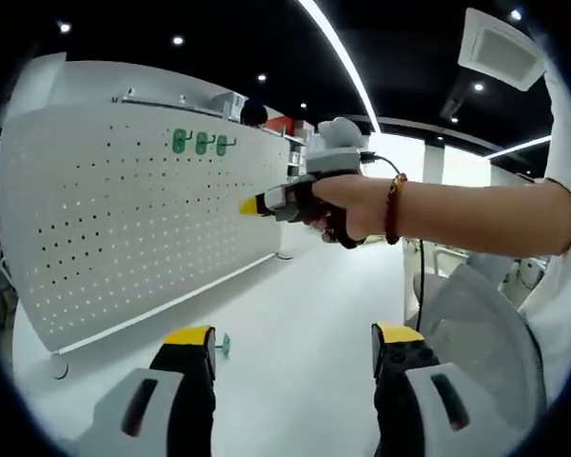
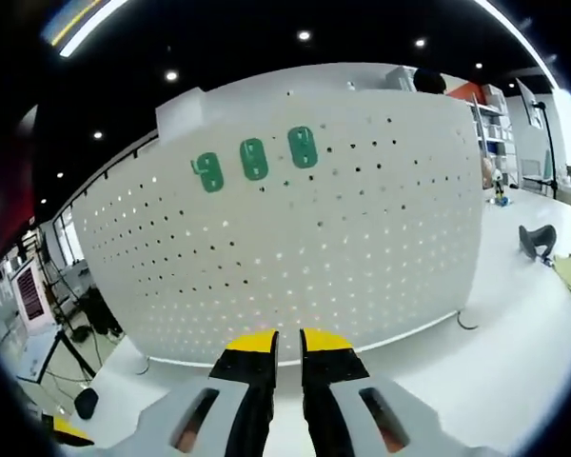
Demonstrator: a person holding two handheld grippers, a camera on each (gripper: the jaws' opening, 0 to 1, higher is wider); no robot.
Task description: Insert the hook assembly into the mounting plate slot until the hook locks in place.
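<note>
White pegboard (image 1: 133,219) stands upright on the white table (image 1: 305,324). Three green mounting plates (image 2: 254,159) sit in a row near its upper left. In the left gripper view, a small green hook piece (image 1: 225,345) lies on the table just beside the left gripper (image 1: 295,347), whose jaws stand wide apart, holding nothing. Right gripper (image 2: 287,350): jaws nearly closed, narrow gap, nothing visible between them, pointed at the board's lower edge. From the left gripper view a hand (image 1: 347,205) holds it up near the board.
</note>
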